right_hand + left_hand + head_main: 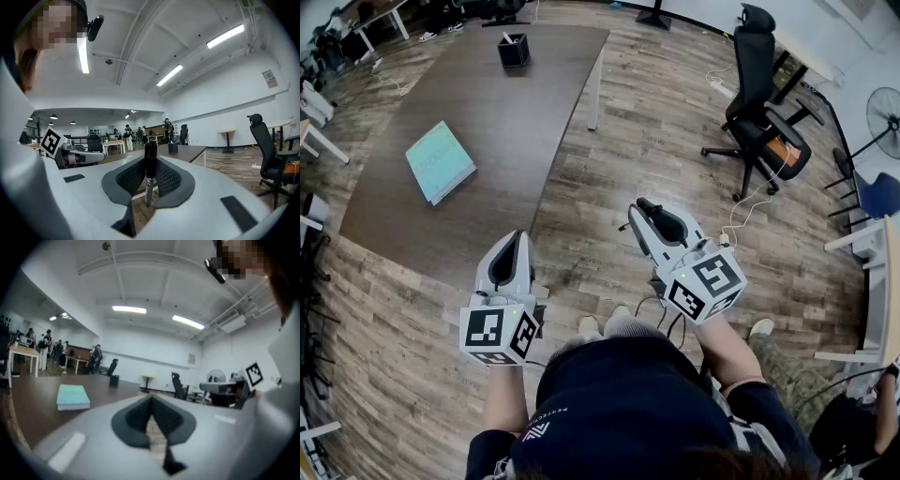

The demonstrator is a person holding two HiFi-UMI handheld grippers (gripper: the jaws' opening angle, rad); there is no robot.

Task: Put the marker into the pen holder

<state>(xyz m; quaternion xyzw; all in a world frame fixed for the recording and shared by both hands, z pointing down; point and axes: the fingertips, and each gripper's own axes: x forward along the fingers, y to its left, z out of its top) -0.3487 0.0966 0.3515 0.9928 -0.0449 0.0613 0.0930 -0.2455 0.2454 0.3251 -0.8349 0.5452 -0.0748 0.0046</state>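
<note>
We hold the right gripper (645,206) above the wooden floor (656,141), and its jaws pinch the black marker (150,161), which stands upright between the pads. The left gripper (517,236) is near it, with its jaws pressed together and nothing between them. The black pen holder (514,50) stands at the far end of the brown table (516,122), well apart from both grippers. A light green book (439,161) lies on the same table, nearer to us.

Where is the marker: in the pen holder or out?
Out. The marker stands clamped between the right tool's pads; the pen holder sits far off on the table.
</note>
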